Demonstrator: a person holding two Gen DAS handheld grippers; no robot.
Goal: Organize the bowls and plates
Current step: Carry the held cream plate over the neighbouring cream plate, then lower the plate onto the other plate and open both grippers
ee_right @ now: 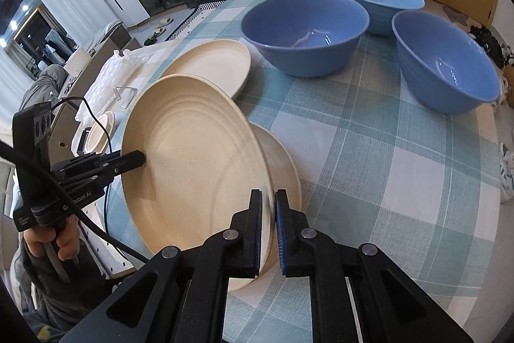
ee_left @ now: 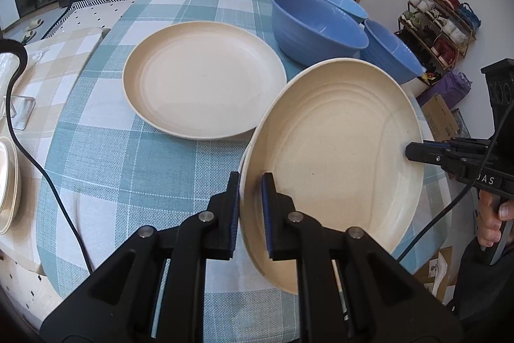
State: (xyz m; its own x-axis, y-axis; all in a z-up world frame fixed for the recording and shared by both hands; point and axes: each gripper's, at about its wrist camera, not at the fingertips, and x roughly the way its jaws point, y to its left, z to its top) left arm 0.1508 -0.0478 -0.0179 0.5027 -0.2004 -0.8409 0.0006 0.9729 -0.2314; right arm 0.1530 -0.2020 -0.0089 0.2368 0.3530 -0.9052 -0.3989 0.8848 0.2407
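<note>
**Tilted Plate Held From Both Sides**

Both pairs of jaws are clenched on the rim of one cream plate [ee_left: 337, 156], which is held tilted above the table. By the left gripper [ee_left: 252, 214] the near-left edge is pinched, and by the right gripper [ee_right: 269, 230] the opposite edge is pinched; in the left wrist view the right gripper [ee_left: 409, 151] is seen reaching in from the side. Under the tilted plate, a second cream plate [ee_right: 286, 169] is seen lying on the blue checked tablecloth [ee_right: 369, 150], and it cannot be told whether the two are touching. Further away, a third cream plate [ee_left: 202, 79] is lying flat on the cloth, apart from the held one. Behind it, three blue bowls are standing upright near each other: the nearest large bowl [ee_left: 314, 28], one bowl [ee_left: 392, 50] to its right, and one bowl [ee_left: 334, 0] at the back.
</note>
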